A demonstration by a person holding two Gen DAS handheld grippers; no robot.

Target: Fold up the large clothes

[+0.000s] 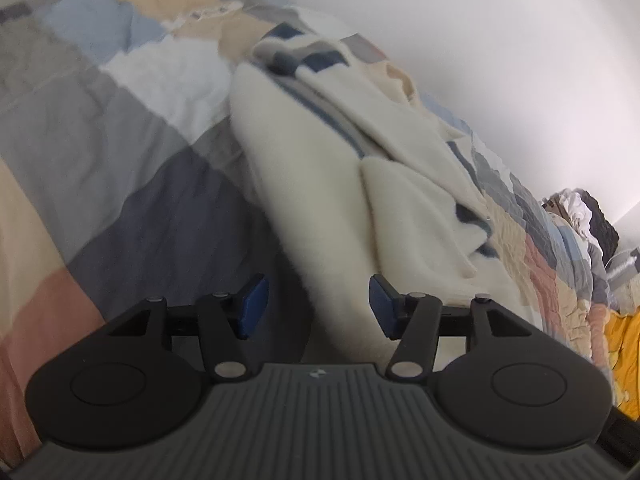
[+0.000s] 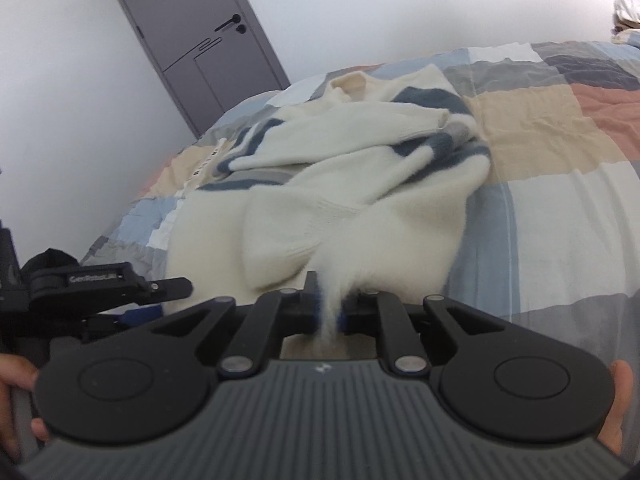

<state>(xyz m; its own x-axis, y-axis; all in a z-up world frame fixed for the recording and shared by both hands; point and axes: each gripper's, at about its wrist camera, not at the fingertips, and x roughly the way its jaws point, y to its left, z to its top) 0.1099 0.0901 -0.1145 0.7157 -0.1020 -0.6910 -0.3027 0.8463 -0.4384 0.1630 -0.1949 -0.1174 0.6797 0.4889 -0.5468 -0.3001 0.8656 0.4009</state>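
A cream sweater with blue and grey stripes (image 1: 320, 168) lies crumpled on the patchwork bed. In the left wrist view my left gripper (image 1: 318, 304) is open, its blue pads (image 1: 252, 304) on either side of the sweater's near hem, which lies between them. In the right wrist view the sweater (image 2: 360, 184) stretches away from me and my right gripper (image 2: 330, 312) is shut on its near hem, pulling a pinch of cream fabric taut. The left gripper (image 2: 120, 284) shows at the left of that view, beside the hem.
The patchwork quilt (image 1: 100, 160) covers the bed. A pile of other clothes (image 1: 584, 216) and a yellow garment (image 1: 628, 344) lie at the far right. A grey door (image 2: 196, 40) stands in the white wall behind the bed.
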